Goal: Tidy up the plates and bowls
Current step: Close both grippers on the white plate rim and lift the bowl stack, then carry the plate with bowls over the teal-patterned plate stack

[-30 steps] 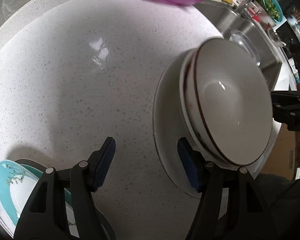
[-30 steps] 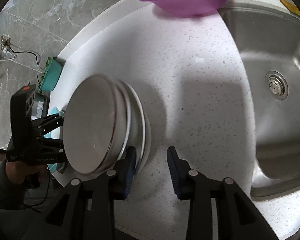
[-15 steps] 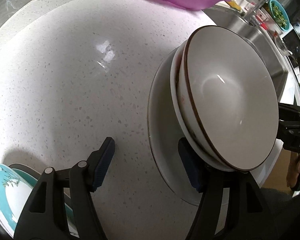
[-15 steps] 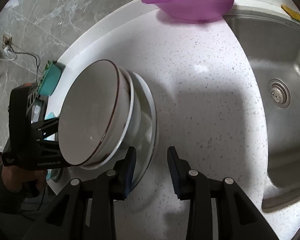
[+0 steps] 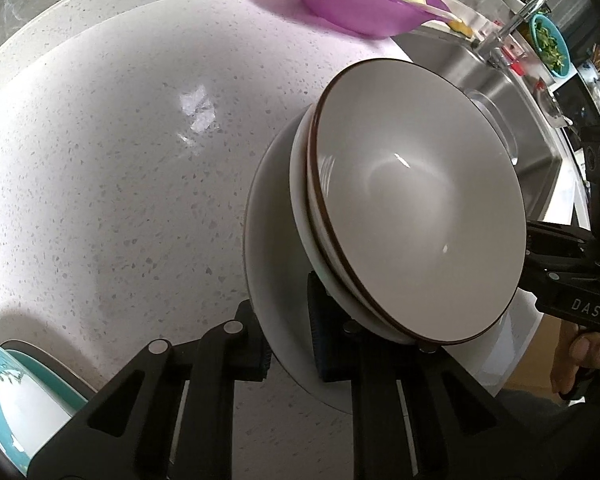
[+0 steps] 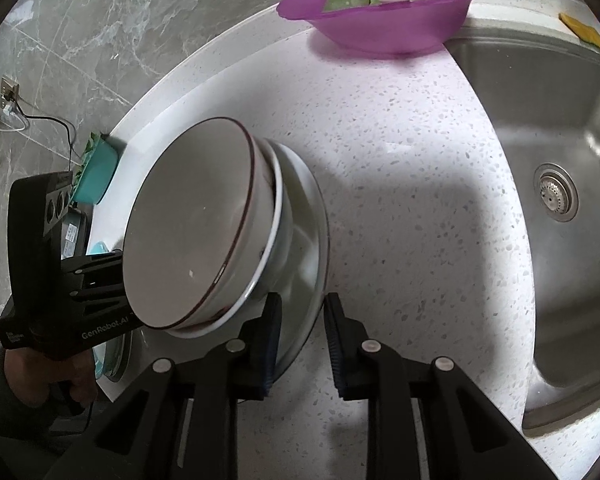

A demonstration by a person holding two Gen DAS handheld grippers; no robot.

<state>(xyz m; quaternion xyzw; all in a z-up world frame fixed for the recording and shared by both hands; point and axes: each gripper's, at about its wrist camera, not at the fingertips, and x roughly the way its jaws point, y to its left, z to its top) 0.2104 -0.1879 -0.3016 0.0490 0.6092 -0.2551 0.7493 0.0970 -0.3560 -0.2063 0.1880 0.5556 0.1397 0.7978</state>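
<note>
At the far left a teal plate lies on the speckled white counter. The left gripper has its fingers clamped on the near rim of a white plate, tilted above the counter and carrying 2 nested brown-rimmed bowls. The right gripper has its fingers closed on the same plate's opposite rim. Behind sits a purple basin, with the steel sink at the right
</note>
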